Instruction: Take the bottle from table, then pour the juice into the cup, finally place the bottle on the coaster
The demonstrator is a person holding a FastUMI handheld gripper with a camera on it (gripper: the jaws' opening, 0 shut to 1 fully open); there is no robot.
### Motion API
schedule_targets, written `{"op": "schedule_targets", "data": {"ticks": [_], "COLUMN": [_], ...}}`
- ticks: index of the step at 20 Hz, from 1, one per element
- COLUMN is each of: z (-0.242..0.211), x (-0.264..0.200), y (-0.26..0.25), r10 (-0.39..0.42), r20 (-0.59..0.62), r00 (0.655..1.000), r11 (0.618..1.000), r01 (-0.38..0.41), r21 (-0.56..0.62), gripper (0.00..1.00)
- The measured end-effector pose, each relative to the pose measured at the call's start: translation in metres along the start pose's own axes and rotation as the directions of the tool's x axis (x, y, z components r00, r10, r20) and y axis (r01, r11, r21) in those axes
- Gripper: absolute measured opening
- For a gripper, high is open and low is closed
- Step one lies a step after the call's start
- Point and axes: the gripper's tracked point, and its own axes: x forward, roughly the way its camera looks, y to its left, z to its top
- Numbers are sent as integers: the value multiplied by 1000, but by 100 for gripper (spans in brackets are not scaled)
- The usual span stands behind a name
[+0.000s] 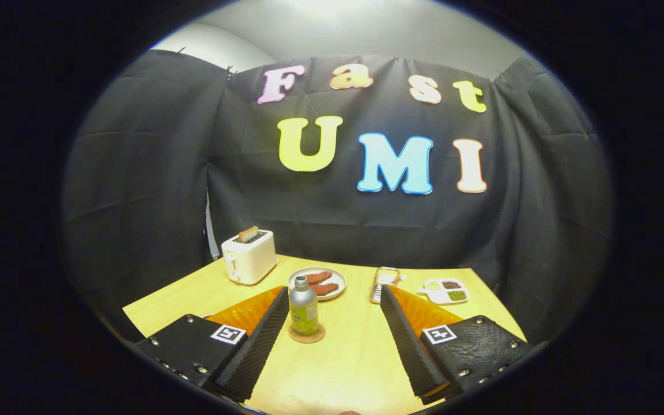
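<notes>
A small bottle (303, 305) with a grey cap and a green label stands upright on a round brown coaster (307, 334) on the wooden table (355, 357). It sits between the fingers, close to the left one and not touching either. My gripper (335, 297) is open, nothing between its fingers but air and the bottle's side. I cannot make out a cup.
Beyond the bottle lie a white plate (317, 283) with brown food, a white toaster (248, 256) with toast at the back left, a small shiny item (384, 282) and a white divided dish (446, 291) at the back right.
</notes>
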Motion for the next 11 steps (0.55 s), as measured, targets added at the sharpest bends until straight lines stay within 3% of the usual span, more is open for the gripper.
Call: {"op": "schedule_targets", "data": {"ticks": [4,11], "z": [33,24], "x": [-28,-49], "y": [-13,-18], "r10": [-46,-67], "r20": [107,141], "r00": [993,988], "r11": [999,996], "r01": [47,76], "r21": [-5,-55], "gripper": [96,96]}}
